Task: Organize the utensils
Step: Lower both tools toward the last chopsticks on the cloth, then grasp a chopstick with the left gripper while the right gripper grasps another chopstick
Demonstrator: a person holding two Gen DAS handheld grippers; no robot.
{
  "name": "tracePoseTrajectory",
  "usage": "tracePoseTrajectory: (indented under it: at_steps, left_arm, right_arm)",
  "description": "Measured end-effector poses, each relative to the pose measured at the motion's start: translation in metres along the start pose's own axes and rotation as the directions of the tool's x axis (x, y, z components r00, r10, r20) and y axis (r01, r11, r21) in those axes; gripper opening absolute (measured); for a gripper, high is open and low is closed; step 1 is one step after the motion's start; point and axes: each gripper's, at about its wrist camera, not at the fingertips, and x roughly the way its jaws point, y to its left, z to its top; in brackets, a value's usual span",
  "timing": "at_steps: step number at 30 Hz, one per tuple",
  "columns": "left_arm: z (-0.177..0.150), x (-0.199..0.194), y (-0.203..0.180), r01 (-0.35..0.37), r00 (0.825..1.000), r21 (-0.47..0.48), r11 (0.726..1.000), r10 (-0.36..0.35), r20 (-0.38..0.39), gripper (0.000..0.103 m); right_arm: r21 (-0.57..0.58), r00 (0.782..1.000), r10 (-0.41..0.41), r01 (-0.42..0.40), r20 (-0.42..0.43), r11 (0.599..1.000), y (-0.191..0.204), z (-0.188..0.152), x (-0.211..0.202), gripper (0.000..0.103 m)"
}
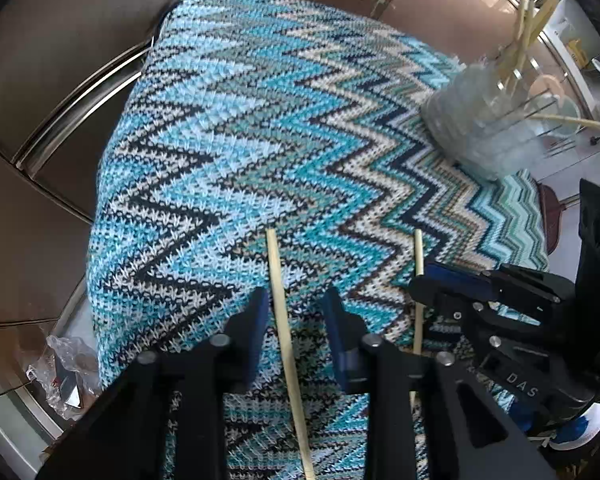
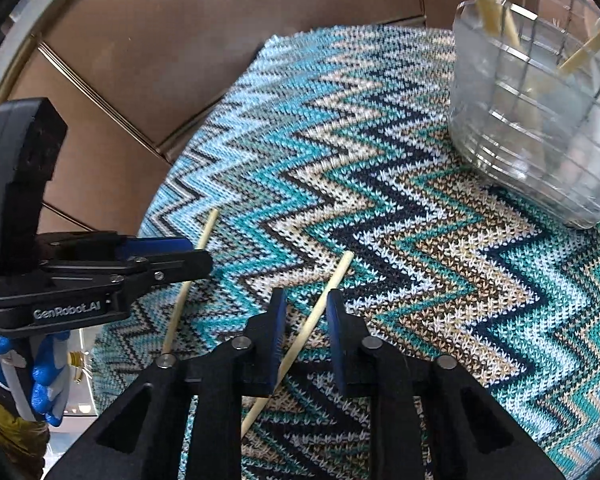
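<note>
Two pale wooden chopsticks lie on a knitted blue and teal zigzag mat [image 1: 240, 140]. One chopstick [image 1: 278, 280] runs between the fingers of my left gripper [image 1: 296, 296]. It lies close to the left pad, with a gap on the other side. The other chopstick [image 2: 338, 276] passes between the fingers of my right gripper [image 2: 307, 296], whose jaws stand narrow around it with slim gaps showing. Both grippers point down at the mat, side by side. A clear holder [image 2: 540, 120] with several chopsticks stands at the far right.
The right gripper [image 1: 420, 280] shows side-on in the left wrist view, the left gripper [image 2: 198, 254] in the right wrist view, held by a blue-gloved hand [image 2: 48, 380]. Brown panels with metal strips [image 1: 80, 92] border the mat. A crumpled plastic bag [image 1: 64, 380] lies at lower left.
</note>
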Motion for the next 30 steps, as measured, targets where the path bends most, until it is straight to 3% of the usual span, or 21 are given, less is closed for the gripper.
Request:
tracePoseTrajectory:
  at_steps: [2, 14, 24, 30]
  left_arm:
    - [0.0, 0.004, 0.001, -0.015, 1.0, 0.002, 1.0, 0.015, -0.002, 0.015]
    - [-0.004, 0.005, -0.002, -0.061, 0.998, 0.016, 0.998, 0.061, 0.018, 0.007]
    - [-0.01, -0.006, -0.005, -0.08, 0.994, -0.003, 0.997, 0.08, 0.072, 0.005]
    - [-0.021, -0.036, -0.012, -0.067, 0.986, 0.001, 0.998, 0.066, 0.151, 0.005]
  right_arm:
    - [0.003, 1.0, -0.002, 0.002, -0.016, 1.0, 0.0, 0.001, 0.007, 0.015]
    - [0.004, 0.998, -0.05, 0.05, -0.043, 0.999, 0.005, 0.008, 0.017, 0.013]
    - [0.045, 1.0, -0.013, 0.012, 0.015, 0.999, 0.003, -0.002, -0.002, 0.007]
    - [0.03, 0.994, 0.032, -0.035, 0.109, 0.999, 0.01, -0.011, -0.038, 0.006]
